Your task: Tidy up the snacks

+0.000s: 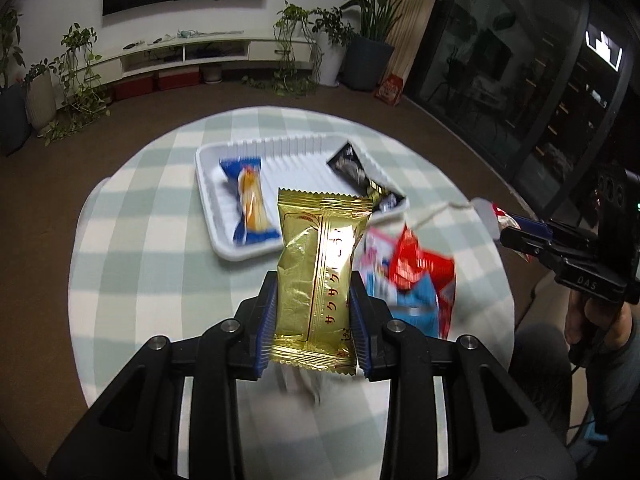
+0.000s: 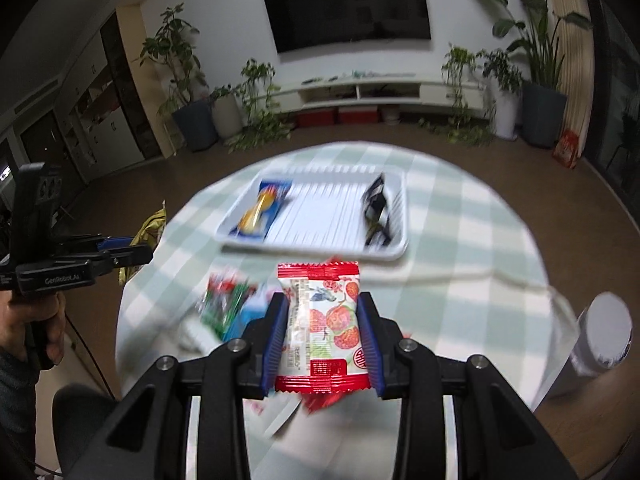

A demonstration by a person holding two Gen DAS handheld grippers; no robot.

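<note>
Blue-padded fingers of the left gripper [image 1: 314, 312] pinch a gold foil snack packet [image 1: 316, 280] by its two long sides, holding it upright above the near part of the round table [image 1: 132, 240] with its green-and-white checked cloth. Likewise the right gripper [image 2: 324, 334] clamps a red-and-white strawberry packet [image 2: 324, 320] between its pads, lifted clear of the cloth. Beyond both, toward the table's far edge, sits a white ribbed tray [image 1: 280, 150]. Inside it a blue packet with an orange picture [image 1: 250, 200] lies along the left wall, and a black packet [image 1: 360, 172] lies against the right wall. Loose red-and-blue packets [image 1: 408, 276] lie blurred on the cloth just near of the tray's right corner. A person's hand [image 2: 44, 328] grips the left gripper's handle.
</note>
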